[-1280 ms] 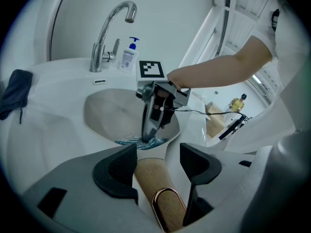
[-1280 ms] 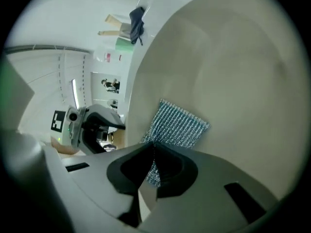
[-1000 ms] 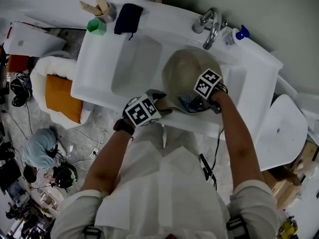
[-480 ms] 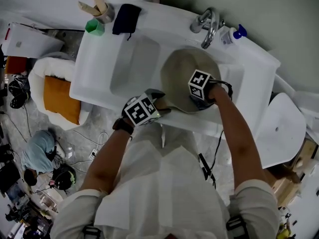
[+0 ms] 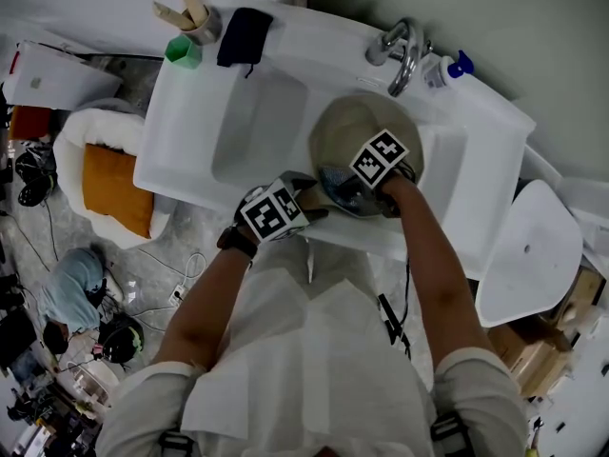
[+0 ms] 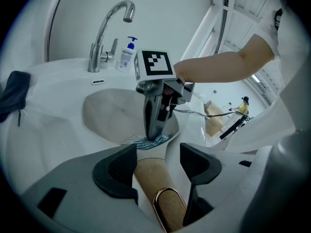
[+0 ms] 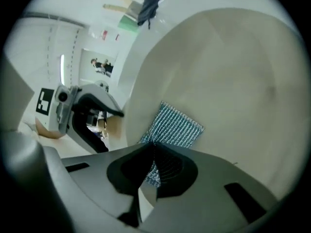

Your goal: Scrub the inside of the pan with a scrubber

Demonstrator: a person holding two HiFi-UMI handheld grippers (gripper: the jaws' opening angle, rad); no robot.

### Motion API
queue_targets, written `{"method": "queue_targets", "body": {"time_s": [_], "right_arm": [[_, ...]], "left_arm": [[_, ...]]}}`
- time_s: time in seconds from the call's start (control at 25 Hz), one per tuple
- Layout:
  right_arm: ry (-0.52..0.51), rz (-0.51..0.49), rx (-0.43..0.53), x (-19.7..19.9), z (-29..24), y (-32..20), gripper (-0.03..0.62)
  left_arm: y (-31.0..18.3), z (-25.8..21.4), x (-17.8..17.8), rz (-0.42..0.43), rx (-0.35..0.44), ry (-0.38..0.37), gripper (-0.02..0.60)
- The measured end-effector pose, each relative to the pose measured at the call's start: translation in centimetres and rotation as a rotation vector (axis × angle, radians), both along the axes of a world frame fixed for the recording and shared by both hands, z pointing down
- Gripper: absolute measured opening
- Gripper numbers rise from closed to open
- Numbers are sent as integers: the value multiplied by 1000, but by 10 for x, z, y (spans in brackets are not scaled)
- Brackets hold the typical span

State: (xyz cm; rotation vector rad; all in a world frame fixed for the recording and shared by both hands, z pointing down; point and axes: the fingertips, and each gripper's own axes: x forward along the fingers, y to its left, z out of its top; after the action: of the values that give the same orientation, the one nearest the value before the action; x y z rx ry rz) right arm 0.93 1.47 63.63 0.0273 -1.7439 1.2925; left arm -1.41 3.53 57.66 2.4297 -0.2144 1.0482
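1. Beige pan in the white sink, just below the tap.
2. Wooden handle of the pan clamped between the pads of the left claw, at the sink's near edge.
3. Right claw pressed together on one corner of the blue-green mesh scrubber.
4. Scrubber spread flat against the pan's inner surface, on the handle side.
5. Soap bottle just beside the tap.
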Motion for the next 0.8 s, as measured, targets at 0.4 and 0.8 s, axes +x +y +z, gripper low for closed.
{"method": "queue_targets", "body": {"time_s": [0.4, 0.8], "right_arm": [[102, -123, 24, 30, 1, 18, 15], [552, -585, 187, 135, 27, 2, 15]], "left_arm": [[0, 0, 0, 1, 1, 1, 285], [1, 0, 0, 3, 6, -5, 285]]}}
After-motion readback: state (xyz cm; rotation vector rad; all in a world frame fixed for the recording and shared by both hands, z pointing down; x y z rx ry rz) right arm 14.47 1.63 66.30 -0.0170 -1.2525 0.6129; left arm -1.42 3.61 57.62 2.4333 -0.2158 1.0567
